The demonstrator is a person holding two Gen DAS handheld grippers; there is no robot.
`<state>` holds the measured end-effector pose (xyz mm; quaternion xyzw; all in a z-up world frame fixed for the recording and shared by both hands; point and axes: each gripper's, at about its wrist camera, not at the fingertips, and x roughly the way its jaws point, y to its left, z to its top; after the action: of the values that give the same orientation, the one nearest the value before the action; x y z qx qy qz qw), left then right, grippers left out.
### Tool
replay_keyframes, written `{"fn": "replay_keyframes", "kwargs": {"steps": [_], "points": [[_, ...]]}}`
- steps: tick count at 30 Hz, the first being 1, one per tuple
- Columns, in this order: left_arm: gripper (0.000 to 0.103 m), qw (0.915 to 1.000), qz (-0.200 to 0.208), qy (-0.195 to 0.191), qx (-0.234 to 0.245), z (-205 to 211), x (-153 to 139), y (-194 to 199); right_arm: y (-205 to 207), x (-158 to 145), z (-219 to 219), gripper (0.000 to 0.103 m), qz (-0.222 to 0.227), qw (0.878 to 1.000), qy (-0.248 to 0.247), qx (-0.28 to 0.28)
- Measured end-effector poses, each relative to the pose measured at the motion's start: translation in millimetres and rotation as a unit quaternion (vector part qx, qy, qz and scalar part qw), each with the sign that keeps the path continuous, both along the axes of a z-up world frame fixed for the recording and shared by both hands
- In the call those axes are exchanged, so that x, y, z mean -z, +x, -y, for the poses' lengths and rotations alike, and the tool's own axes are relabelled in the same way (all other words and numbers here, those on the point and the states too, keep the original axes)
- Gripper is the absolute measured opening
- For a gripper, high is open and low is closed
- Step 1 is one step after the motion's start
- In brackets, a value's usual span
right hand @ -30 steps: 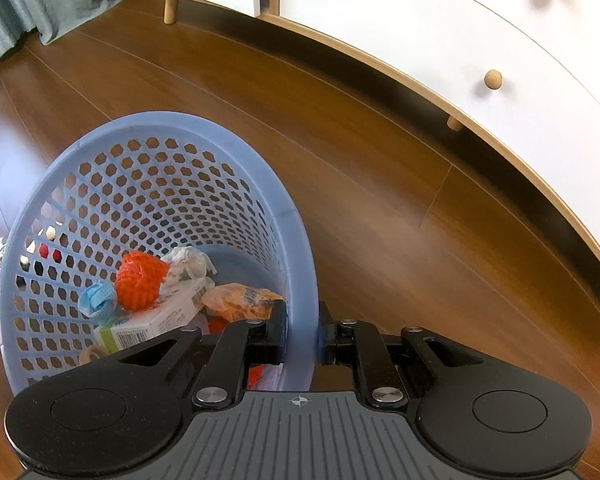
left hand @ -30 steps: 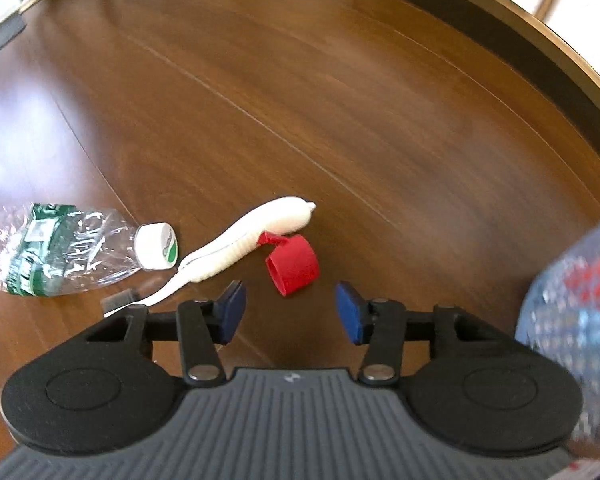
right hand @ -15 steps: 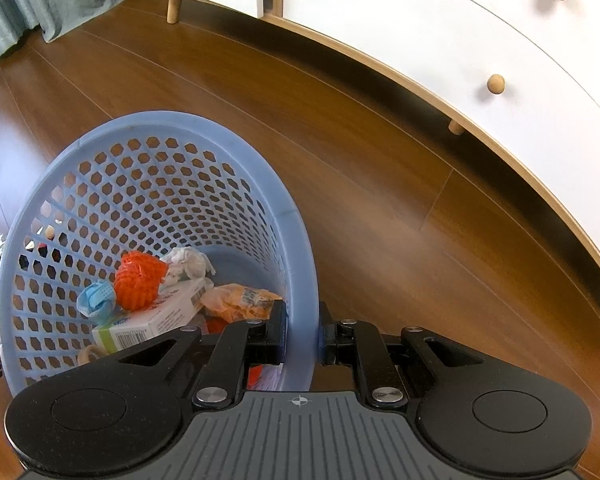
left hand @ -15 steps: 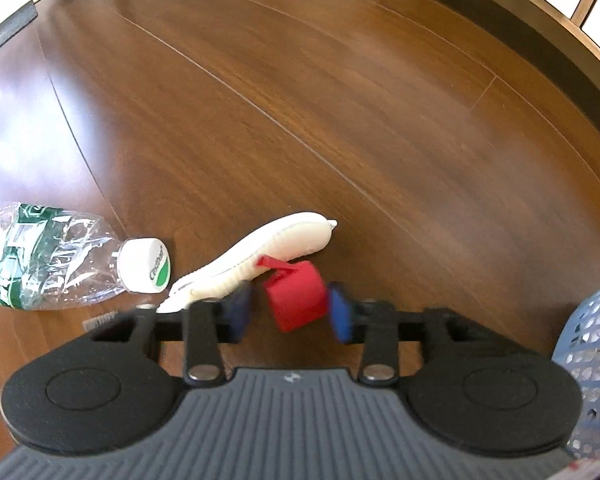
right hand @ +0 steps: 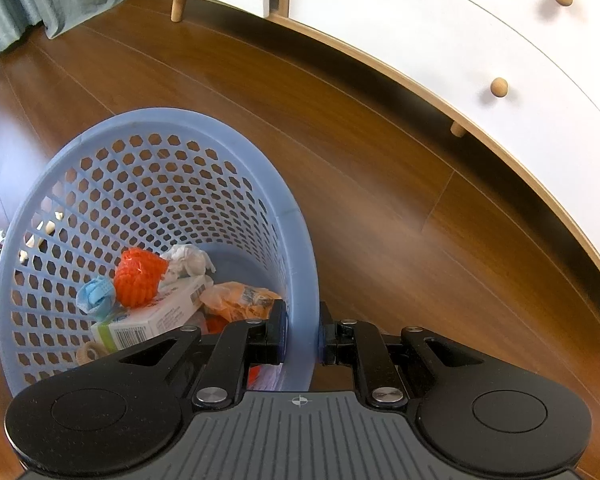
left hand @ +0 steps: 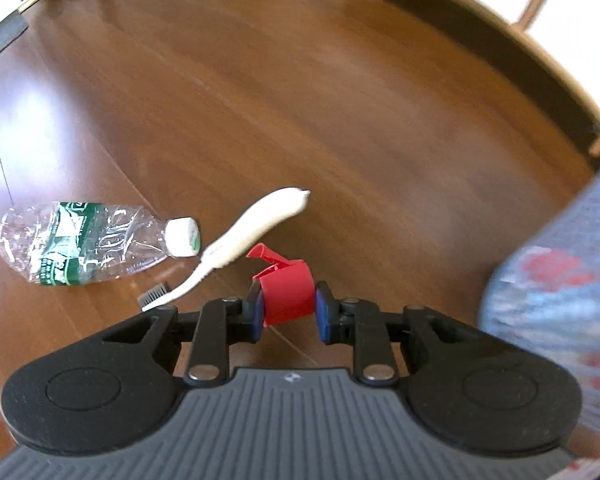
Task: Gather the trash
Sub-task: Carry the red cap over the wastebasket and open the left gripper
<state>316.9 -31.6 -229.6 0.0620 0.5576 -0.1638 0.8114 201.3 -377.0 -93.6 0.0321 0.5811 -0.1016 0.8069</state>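
On a dark wooden floor (left hand: 340,100), a red flip-top cap (left hand: 287,296) is pinched between the closing jaws of the left gripper (left hand: 288,310). The blue basket (right hand: 296,240) lies to its right, its rim clamped by the right gripper (right hand: 300,336).

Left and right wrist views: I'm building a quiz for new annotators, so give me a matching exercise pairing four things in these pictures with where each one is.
Things:
1. red cap
2. crushed plastic bottle
3. orange mesh ball
4. blue basket rim

Places:
A. lying on the wooden floor beside the white toothbrush
B. clamped in the right gripper
C. between the pads of the left gripper, whose jaws are closing
D. inside the basket among other trash

Pairs: 1-C, 2-A, 3-D, 4-B
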Motion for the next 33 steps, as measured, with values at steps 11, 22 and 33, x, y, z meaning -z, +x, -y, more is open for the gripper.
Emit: {"fn": "replay_keyframes", "kwargs": {"steps": [11, 22, 33], "points": [[0.021, 0.9935, -0.007, -0.039, 0.106, 63, -114, -63, -6, -1, -8, 0.011, 0.001, 1.000, 0.001, -0.006], [0.021, 0.9871, -0.043, -0.067, 0.139, 127, -143, -84, 8, 9, 7, 0.011, -0.001, 1.000, 0.004, -0.008], [0.021, 0.9878, -0.059, -0.034, 0.140, 174, -107, -79, 6, 11, 3, 0.011, 0.002, 1.000, 0.006, -0.009]]}}
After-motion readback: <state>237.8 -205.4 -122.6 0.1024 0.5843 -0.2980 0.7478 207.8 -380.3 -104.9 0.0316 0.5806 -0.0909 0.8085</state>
